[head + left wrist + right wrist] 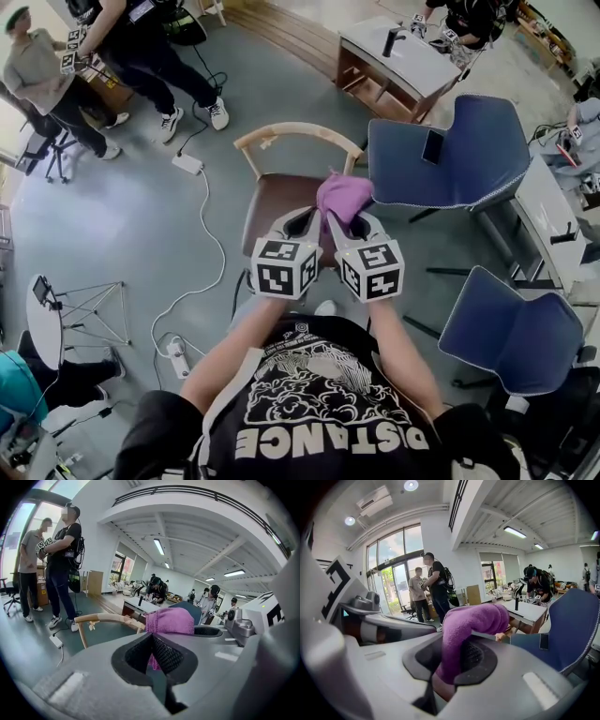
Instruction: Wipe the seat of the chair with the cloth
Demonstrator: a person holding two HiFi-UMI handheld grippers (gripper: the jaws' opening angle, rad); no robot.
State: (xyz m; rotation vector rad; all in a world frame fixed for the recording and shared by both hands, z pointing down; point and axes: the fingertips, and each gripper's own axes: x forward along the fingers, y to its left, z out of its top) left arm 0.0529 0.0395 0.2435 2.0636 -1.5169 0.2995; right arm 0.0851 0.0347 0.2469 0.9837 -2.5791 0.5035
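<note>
Cloth (343,195) is gripped by the right tool (351,219) over the seat (270,204); left tool (302,219) is closed; lowering is needed next.

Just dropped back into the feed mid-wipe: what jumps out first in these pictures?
The purple cloth stands out first. It is bunched up and clamped in the right gripper, above the brown seat of the wooden chair. The left gripper sits close beside it on the left, jaws together. A blue chair stands just right of the wooden one.
</note>
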